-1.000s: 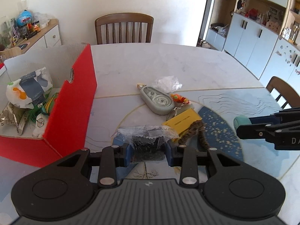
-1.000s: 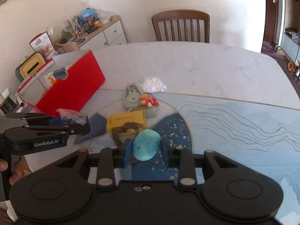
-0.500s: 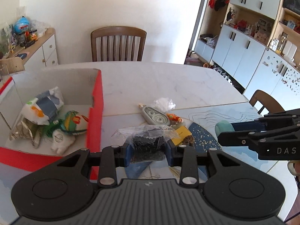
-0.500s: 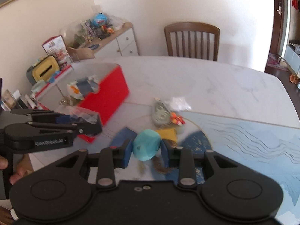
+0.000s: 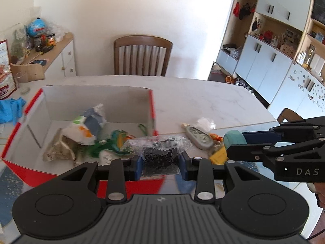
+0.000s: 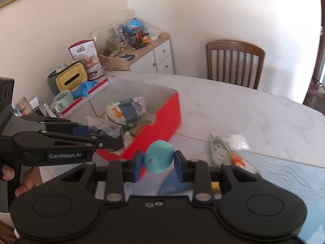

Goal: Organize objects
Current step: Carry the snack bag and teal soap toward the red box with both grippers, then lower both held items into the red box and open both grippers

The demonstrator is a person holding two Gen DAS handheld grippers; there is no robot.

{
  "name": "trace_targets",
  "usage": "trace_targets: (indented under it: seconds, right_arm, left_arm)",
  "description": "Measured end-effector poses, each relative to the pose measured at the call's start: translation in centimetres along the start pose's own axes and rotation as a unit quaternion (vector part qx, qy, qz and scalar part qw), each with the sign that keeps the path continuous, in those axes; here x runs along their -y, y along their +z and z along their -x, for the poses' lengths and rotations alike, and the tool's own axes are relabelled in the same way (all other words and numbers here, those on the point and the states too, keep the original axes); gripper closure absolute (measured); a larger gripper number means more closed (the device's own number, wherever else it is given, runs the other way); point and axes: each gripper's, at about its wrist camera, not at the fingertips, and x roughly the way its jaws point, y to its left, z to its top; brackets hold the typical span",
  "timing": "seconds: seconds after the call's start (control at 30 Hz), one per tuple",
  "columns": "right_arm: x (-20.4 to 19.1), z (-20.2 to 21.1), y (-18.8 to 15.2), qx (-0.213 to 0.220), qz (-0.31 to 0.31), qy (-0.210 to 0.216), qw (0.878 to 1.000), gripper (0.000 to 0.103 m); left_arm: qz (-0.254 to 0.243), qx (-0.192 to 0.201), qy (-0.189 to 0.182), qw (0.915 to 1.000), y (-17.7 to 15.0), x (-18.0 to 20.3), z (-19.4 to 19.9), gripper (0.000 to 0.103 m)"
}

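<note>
My left gripper (image 5: 160, 163) is shut on a clear plastic packet of dark bits (image 5: 159, 154) and holds it above the near right corner of the red box (image 5: 151, 105). The packet also shows in the right wrist view (image 6: 101, 125). My right gripper (image 6: 157, 162) is shut on a teal ball (image 6: 159, 159), raised over the table just right of the box (image 6: 162, 130); the ball also shows in the left wrist view (image 5: 233, 139). The box holds a white printed bag (image 5: 87, 126), a green toy (image 5: 119, 139) and a silvery pouch (image 5: 59, 150).
On the table right of the box lie a grey oval device (image 5: 198, 136), a crumpled clear wrapper (image 5: 204, 123), a small orange item (image 6: 236, 158) and a yellow card (image 5: 218, 155). A wooden chair (image 5: 143, 56) stands behind the table. A cluttered sideboard (image 6: 140, 55) stands to the left.
Both grippers have lifted and moved left toward the red box with their loads. The box interior now fills more of both views.
</note>
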Motion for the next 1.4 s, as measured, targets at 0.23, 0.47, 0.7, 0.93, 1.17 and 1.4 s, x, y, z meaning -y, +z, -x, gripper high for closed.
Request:
trace_targets:
  seconds: [0.23, 0.47, 0.7, 0.93, 1.17, 1.4]
  right_arm:
    - [-3.5, -3.4, 2.1, -0.002, 0.019, 0.004, 1.000, 0.071]
    - [-6.1, -6.9, 3.7, -0.016, 0.041, 0.003, 0.999, 0.071]
    - [-7.8, -11.0, 4.7, -0.047, 0.053, -0.004, 0.997, 0.071]
    - [-9.2, -15.0, 4.6, -0.086, 0.067, -0.017, 0.994, 0.071]
    - [-9.2, -17.9, 4.4, -0.121, 0.049, -0.034, 0.991, 0.071]
    - [-9.3, -19.3, 4.1, -0.144, 0.036, -0.032, 0.988, 0.071]
  left_arm:
    - [0.008, -0.001, 0.018, 0.9998, 1.1, -4.9, 0.5, 0.069]
    - [0.017, -0.015, 0.040, 0.9989, 2.2, -9.6, -0.1, 0.069]
    - [0.015, -0.051, 0.066, 0.9964, 3.1, -13.9, -2.4, 0.069]
    - [-0.018, -0.098, 0.092, 0.9907, 2.8, -15.8, -5.2, 0.069]
    - [-0.035, -0.144, 0.097, 0.9842, 2.8, -16.5, -8.2, 0.069]
    - [-0.032, -0.189, 0.087, 0.9777, 2.7, -16.8, -10.1, 0.069]
